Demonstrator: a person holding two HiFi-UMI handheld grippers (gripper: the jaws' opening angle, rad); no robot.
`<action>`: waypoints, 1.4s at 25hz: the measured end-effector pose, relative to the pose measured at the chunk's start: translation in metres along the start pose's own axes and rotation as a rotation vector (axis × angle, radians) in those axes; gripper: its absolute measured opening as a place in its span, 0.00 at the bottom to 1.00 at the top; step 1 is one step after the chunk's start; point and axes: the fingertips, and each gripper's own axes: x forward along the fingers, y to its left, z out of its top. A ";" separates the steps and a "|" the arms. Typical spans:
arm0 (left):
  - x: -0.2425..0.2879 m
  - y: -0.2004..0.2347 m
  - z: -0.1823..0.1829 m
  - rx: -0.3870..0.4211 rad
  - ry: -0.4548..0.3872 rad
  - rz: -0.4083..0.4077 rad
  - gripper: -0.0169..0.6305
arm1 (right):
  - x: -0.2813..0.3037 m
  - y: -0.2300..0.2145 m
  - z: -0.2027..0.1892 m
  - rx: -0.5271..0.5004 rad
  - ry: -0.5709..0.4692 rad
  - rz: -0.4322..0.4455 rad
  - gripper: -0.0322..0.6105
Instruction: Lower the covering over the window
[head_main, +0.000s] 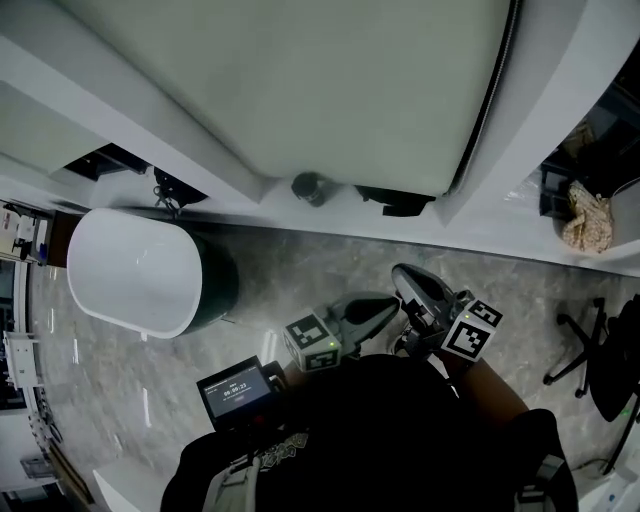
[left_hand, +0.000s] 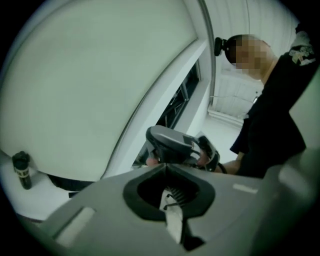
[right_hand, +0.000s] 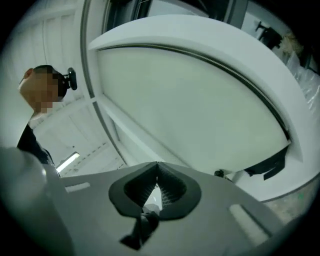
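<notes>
The window covering (head_main: 290, 80) is a pale roller blind that fills the frame down to the white sill (head_main: 250, 205); it also shows as the blind (left_hand: 85, 80) in the left gripper view and the blind (right_hand: 190, 100) in the right gripper view. A thin dark cord (head_main: 490, 100) runs along its right edge. Both grippers are held low, close to the person's body and away from the blind. My left gripper (head_main: 385, 305) is shut with nothing between its pads. My right gripper (head_main: 405, 272) is just beside it, likewise shut and empty, and appears as the right gripper (left_hand: 172, 145) ahead of the left one.
A small dark canister (head_main: 310, 187) and a black bracket (head_main: 395, 200) sit on the sill. A white oval tub (head_main: 135, 270) stands on the marble floor at left. An office chair (head_main: 590, 350) is at right. A small screen (head_main: 238, 390) hangs at the person's chest.
</notes>
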 end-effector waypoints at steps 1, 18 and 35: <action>-0.010 -0.003 0.000 0.007 0.005 -0.017 0.03 | 0.007 0.011 -0.009 -0.015 0.009 0.014 0.06; -0.185 -0.074 -0.059 0.015 0.124 -0.231 0.03 | 0.037 0.120 -0.173 -0.060 -0.046 -0.167 0.06; -0.151 -0.180 -0.123 -0.014 0.061 -0.069 0.03 | -0.134 0.162 -0.198 -0.231 -0.056 -0.253 0.06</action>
